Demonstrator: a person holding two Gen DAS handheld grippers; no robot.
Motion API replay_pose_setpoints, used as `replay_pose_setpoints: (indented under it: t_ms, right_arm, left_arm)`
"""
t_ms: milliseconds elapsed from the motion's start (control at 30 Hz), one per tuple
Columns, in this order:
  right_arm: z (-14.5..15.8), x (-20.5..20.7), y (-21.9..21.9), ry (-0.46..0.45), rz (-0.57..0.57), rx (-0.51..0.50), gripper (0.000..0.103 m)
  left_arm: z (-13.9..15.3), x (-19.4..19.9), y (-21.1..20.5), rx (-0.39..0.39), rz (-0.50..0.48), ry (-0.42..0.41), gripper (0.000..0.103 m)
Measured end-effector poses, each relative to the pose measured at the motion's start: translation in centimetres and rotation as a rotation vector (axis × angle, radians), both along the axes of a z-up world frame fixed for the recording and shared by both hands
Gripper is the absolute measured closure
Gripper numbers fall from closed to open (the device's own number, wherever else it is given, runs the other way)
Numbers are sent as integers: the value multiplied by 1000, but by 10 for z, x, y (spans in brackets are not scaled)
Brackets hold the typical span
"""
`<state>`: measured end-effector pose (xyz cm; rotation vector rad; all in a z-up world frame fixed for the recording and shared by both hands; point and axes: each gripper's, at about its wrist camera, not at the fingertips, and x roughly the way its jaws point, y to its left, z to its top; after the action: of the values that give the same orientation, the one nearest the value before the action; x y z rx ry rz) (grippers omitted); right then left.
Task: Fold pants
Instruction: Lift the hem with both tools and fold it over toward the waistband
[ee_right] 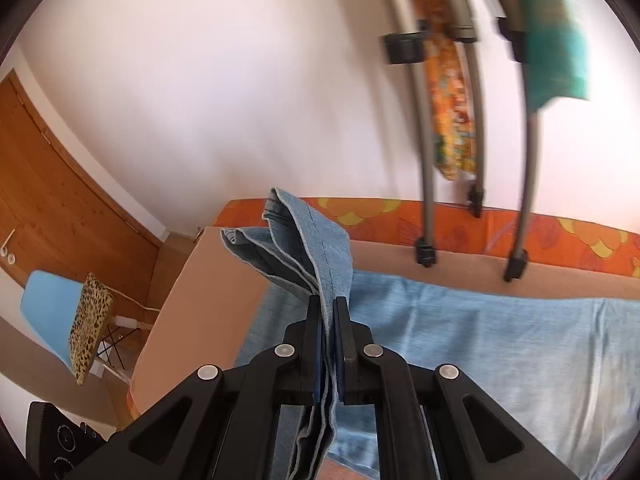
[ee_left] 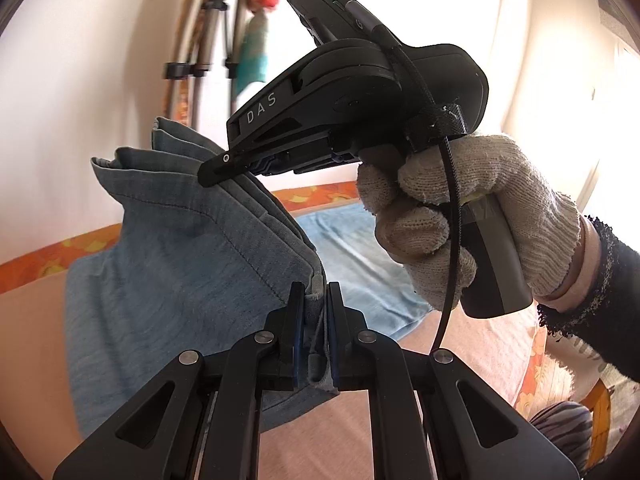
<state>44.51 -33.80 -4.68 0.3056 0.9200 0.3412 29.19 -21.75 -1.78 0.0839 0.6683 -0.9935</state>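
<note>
Your left gripper [ee_left: 314, 292] clamped on the gathered edge of the blue pants [ee_left: 168, 248], your right gripper [ee_right: 328, 308] pinching several hem layers, both corners lifted, remaining fabric lying on the bed [ee_right: 192, 280], your gloved right hand [ee_left: 480, 220] visible.

Tripod legs [ee_right: 520, 208] standing on the bed [ee_right: 460, 260] at the wall, open bed surface beside the pants [ee_right: 500, 340], chair [ee_right: 44, 320] off the bed's end
</note>
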Motion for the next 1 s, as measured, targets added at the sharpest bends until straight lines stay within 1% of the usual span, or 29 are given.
replay_pose_setpoints:
  t_ms: [100,200,433,500,600,733,767,800,900,1000]
  right_arm:
    - [-2,-14,-58,-2,-50,-3,101]
    - [-7,-25,-110,5,-97,2,101]
    - [-20,-46,-210,6,-177,0,101]
    - [-26,-50,-234,12,-194,-13,101]
    - [-36,-53,-268,25,-209,-22,101]
    - [-54,-53,-306,51,-243,-34,101]
    - [-58,-53,-314,58,-250,-33,101]
    - [-62,-53,-321,61,-255,-34,101]
    - [-70,-53,-339,69,-268,-52,101]
    - [-77,-52,-353,83,-291,-57,101]
  left_arm:
    - [-1,-6,-48,-2,-57,13,94]
    - [-5,-10,-94,18,-113,12,94]
    - [-9,-6,-182,29,-211,22,94]
    - [-15,-1,-206,35,-235,27,94]
    - [-25,7,-238,29,-257,45,94]
    - [-43,19,-271,15,-273,72,94]
    - [-50,15,-279,13,-277,78,94]
    - [-57,1,-288,9,-280,87,94]
    - [-64,5,-305,-3,-283,104,94]
    - [-71,8,-314,-2,-284,121,94]
